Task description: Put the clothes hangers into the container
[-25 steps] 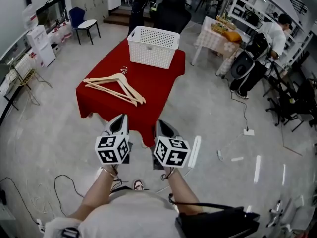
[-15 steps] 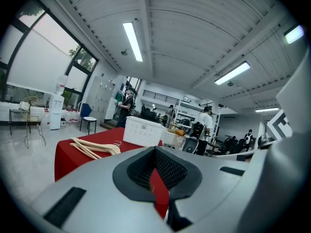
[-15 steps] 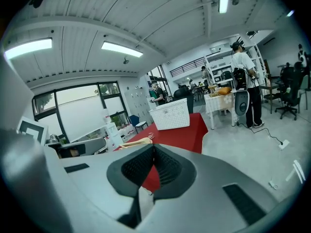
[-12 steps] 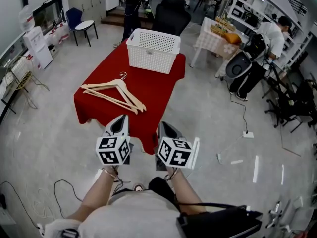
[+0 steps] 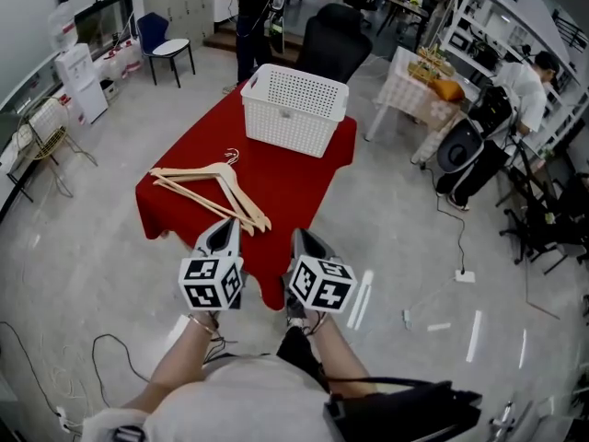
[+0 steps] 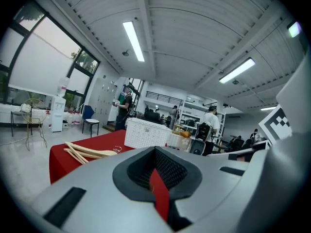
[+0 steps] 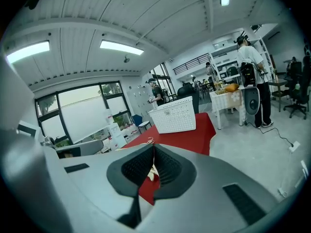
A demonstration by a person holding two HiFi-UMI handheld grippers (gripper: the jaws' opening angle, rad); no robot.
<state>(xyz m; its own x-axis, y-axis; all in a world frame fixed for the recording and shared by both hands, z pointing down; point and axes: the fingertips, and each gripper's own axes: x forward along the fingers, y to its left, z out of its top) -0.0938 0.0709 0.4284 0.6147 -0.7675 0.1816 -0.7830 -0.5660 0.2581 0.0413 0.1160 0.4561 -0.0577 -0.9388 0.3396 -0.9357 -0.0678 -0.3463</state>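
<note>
Hangers (image 5: 213, 184): wooden, several stacked together, lying flat on the left part of the red desk (image 5: 290, 182), centre-left of the head view.

Container (image 5: 294, 109): white perforated basket, upright at the desk's far end, up and right of the hangers and clear of them.

Left gripper (image 5: 224, 235) and right gripper (image 5: 304, 240): side by side at lower centre, by the desk's near edge, pointing toward the desk. Neither touches the hangers. In each gripper view the jaws are closed together with nothing held.

Surroundings: black chair (image 5: 336, 40) beyond the container; a person (image 5: 250, 17) stands at top centre.
</note>
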